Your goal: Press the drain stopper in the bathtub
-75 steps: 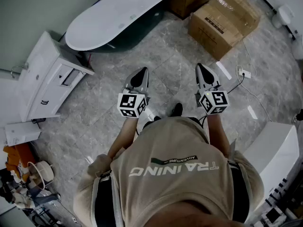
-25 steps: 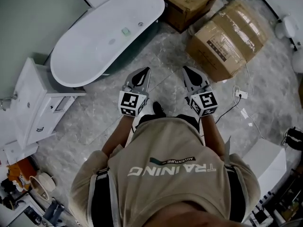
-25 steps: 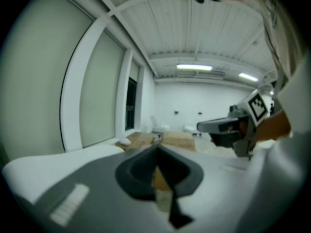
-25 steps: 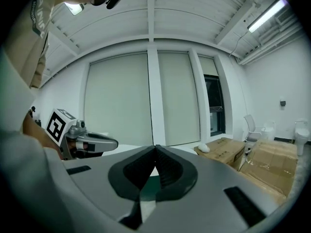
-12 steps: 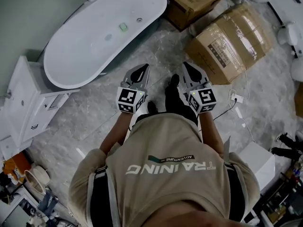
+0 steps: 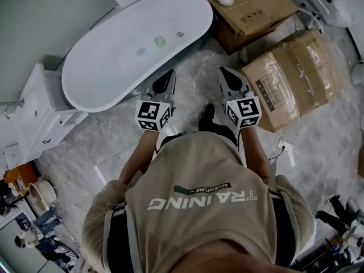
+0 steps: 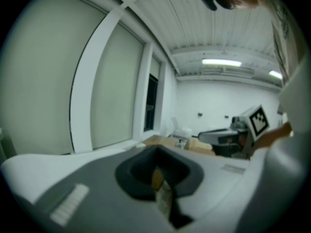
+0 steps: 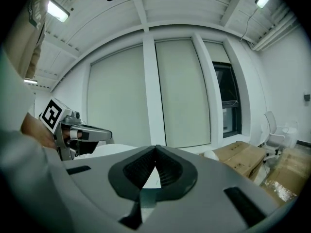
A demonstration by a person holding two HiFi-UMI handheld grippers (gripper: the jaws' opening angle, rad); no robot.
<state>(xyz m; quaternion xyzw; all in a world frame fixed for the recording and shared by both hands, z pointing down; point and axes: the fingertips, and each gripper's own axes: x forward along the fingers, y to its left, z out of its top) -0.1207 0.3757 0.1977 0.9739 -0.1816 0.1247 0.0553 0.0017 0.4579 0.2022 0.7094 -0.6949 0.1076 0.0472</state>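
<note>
Approach step: left gripper (image 6: 169, 74) and right gripper (image 6: 223, 72) closed, empty, short of bathtub's (image 6: 85, 103) near rim. Next, likely: reach in, press drain stopper (image 6: 140, 51).

shirt (image 6: 199, 220) — "TRAINING", upside down | "ADVENTURE" smaller, above it | cardboard boxes (image 6: 296, 78) — print unreadable

Tub (image 6: 108, 67) basin lies open from above. Right of the tub, boxes (image 6: 259, 13) crowd in, leaving a narrow strip of floor (image 6: 196, 70). Left of the tub, a cabinet (image 6: 40, 115) blocks.
</note>
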